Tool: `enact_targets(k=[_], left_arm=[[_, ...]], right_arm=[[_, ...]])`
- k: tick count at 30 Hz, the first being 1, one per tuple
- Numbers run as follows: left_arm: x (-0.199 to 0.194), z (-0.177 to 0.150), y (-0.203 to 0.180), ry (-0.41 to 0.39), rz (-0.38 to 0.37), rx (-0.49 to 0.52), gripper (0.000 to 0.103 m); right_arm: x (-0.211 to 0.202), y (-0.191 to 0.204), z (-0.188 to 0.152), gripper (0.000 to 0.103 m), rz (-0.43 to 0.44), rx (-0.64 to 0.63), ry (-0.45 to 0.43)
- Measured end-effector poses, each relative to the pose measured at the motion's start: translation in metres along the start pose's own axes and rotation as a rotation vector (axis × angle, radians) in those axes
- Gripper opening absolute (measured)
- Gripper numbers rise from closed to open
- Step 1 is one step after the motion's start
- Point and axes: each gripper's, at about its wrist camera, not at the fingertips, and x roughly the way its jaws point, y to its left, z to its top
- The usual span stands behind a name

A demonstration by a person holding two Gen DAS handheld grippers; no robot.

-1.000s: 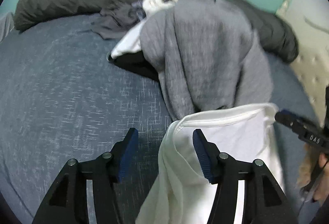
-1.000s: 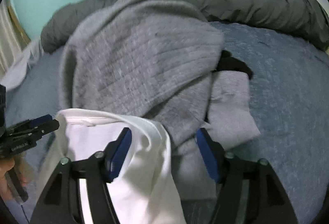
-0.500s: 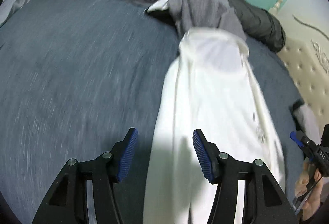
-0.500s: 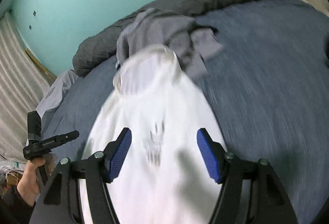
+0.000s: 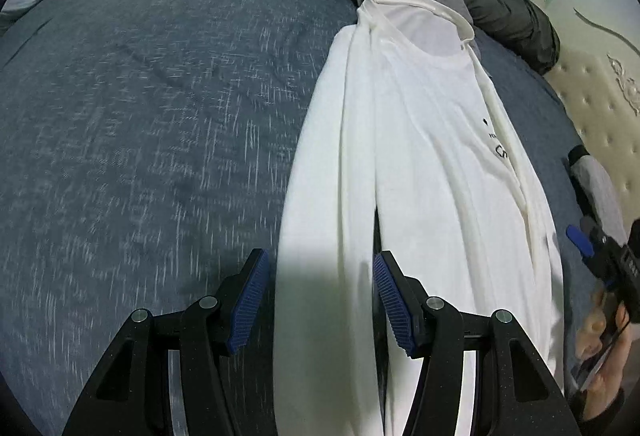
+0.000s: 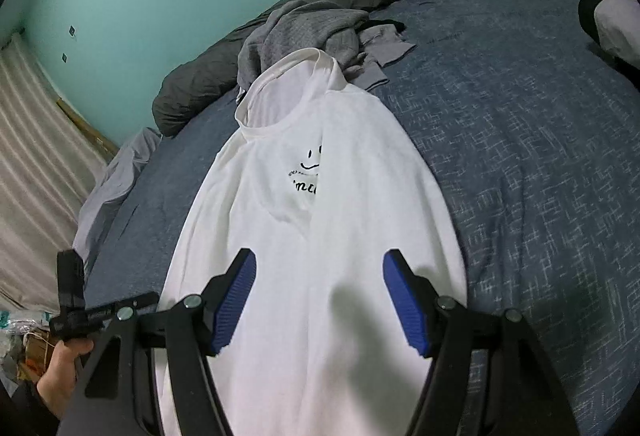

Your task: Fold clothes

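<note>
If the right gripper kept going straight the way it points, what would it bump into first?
Most likely the white T-shirt, which lies right ahead of the right gripper and between its open fingers. The gray clothes pile sits farther along.

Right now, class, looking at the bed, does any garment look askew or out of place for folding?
Yes. The white T-shirt is not flat: it is bunched lengthwise in long folds, collar standing up against the grey clothes pile. Beside that pile, a grey garment lies crumpled on the blue bedspread.
</note>
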Motion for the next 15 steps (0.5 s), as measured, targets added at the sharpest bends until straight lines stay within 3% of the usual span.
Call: enact_targets(k=[9, 11, 15], left_arm=[[-0.002, -0.034, -0.007, 0.038, 0.016, 0.01, 0.056], [-0.002, -0.037, -0.005, 0.049, 0.014, 0.003, 0.05], [-0.003, -0.041, -0.002, 0.066, 0.016, 0.0, 0.021]], right_arm=[[-0.006, -0.002, 0.007, 0.067, 0.008, 0.003, -0.004], [-0.008, -0.003, 0.008, 0.067, 0.011, 0.008, -0.013], [-0.007, -0.003, 0.008, 0.067, 0.013, 0.011, -0.016]])
